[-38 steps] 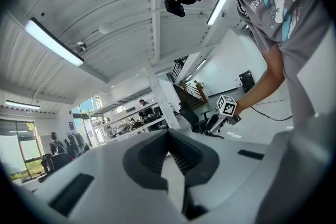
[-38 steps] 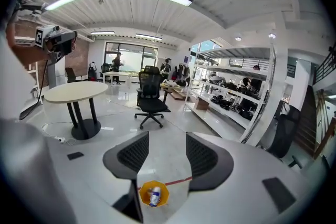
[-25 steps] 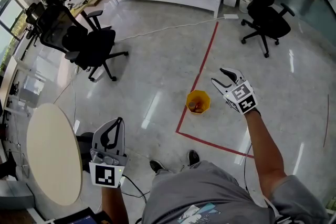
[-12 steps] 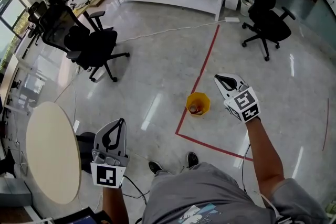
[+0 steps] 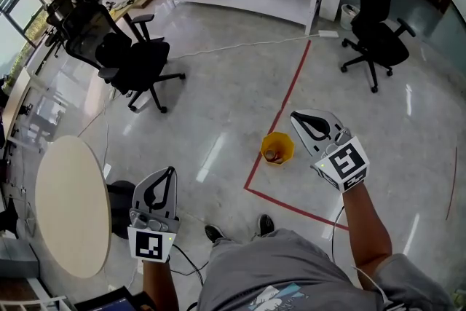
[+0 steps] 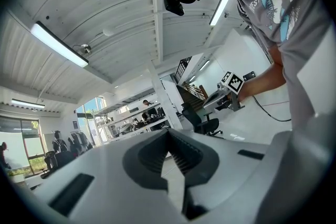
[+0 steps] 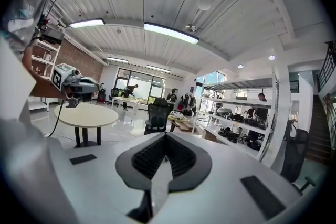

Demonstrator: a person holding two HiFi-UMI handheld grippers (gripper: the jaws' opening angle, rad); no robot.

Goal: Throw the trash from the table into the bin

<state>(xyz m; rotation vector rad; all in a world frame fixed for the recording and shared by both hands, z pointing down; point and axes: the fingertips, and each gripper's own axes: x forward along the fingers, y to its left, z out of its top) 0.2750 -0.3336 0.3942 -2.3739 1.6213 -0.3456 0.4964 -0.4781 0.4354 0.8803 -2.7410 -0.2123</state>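
Head view: round table (image 5: 73, 207), top bare where visible; orange bin (image 5: 285, 144) on the floor (image 5: 218, 98), well apart. Left gripper (image 5: 169, 172) and right gripper (image 5: 298, 115) pressed together, empty, the right's jaws having just closed. Trash (image 5: 271, 154) lies in the bin; task seemingly complete.

Grey printed T-shirt (image 5: 277, 273), dark shoes (image 5: 268, 222); left tool (image 5: 172, 171) and right tool (image 5: 295, 116) pale grey, each bearing a black-and-white marker cube (image 5: 151, 244).

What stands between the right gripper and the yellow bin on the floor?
Nothing visible does. The right gripper, shut and empty, hangs just right of the yellow bin; only bare floor and a red tape line lie around it.
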